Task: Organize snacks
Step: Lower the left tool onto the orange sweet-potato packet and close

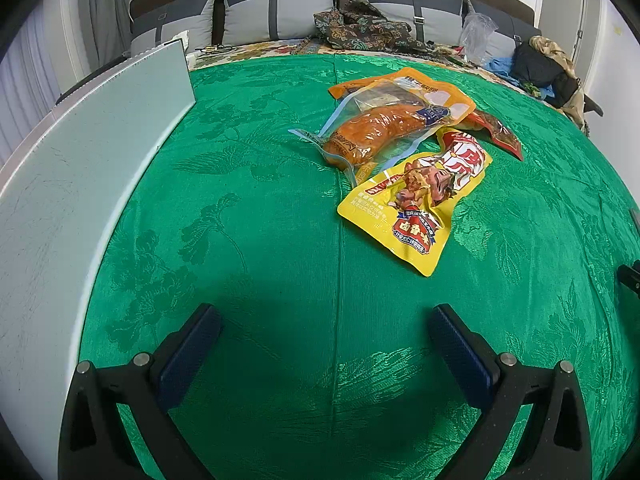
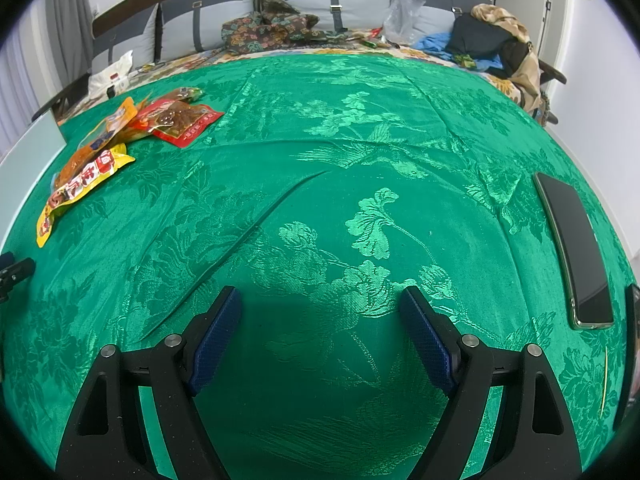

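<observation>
Snacks (image 1: pixel 404 148) near the left view's white panel (image 1: pixel 80 184), phone (image 2: pixel 576 248) only in the right; both jaws apart, empty.

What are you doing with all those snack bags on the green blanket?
Tidying snacks, but nothing is picked up yet. The left hand-held gripper and the right hand-held gripper are both open and empty above the green cloth. A yellow snack packet, a clear packet with orange food, an orange packet and a red packet lie piled together. A phone lies off to the right.
</observation>
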A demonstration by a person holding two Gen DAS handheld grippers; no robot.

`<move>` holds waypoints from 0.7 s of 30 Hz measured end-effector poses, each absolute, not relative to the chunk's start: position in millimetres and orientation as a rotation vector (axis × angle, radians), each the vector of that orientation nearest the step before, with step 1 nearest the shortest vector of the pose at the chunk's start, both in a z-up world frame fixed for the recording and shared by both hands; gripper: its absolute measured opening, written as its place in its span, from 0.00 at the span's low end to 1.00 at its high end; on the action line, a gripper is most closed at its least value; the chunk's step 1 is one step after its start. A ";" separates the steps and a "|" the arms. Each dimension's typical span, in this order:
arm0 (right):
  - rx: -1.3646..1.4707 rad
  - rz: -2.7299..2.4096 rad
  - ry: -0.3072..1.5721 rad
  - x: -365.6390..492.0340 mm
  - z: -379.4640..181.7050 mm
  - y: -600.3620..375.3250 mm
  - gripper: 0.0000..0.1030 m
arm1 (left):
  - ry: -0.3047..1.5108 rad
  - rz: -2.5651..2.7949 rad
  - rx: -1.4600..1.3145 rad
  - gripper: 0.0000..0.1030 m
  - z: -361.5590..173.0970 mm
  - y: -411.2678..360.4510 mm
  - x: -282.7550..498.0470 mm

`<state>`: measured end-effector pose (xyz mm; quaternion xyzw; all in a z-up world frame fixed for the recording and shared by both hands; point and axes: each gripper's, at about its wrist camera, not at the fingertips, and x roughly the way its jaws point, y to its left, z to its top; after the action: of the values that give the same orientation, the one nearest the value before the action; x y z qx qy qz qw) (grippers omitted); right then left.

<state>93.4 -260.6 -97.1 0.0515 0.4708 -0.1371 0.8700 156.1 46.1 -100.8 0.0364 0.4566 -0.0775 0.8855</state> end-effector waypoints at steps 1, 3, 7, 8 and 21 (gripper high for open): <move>0.108 -0.287 0.985 93.5 -97.1 -260.7 0.82 | 0.960 -0.174 0.085 1.00 -100.7 45.1 156.4; 0.108 -0.286 0.985 93.5 -97.1 -260.8 0.82 | 1.011 -0.225 0.117 1.00 -99.2 45.8 158.7; 0.109 -0.286 0.985 93.6 -97.1 -260.8 0.82 | 1.066 -0.275 0.115 0.99 -82.1 50.2 168.9; 0.108 -0.286 0.985 93.6 -97.0 -260.7 0.82 | 1.052 -0.284 0.113 0.99 -75.3 50.0 172.6; 0.110 -0.285 0.984 93.6 -97.1 -260.7 0.82 | 1.107 -0.489 0.412 0.98 -68.5 -28.1 322.1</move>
<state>93.6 -260.7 -97.1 0.0524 0.4706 -0.1363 0.8702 322.1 -28.1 -68.5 0.1922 0.5166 -0.2280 0.8026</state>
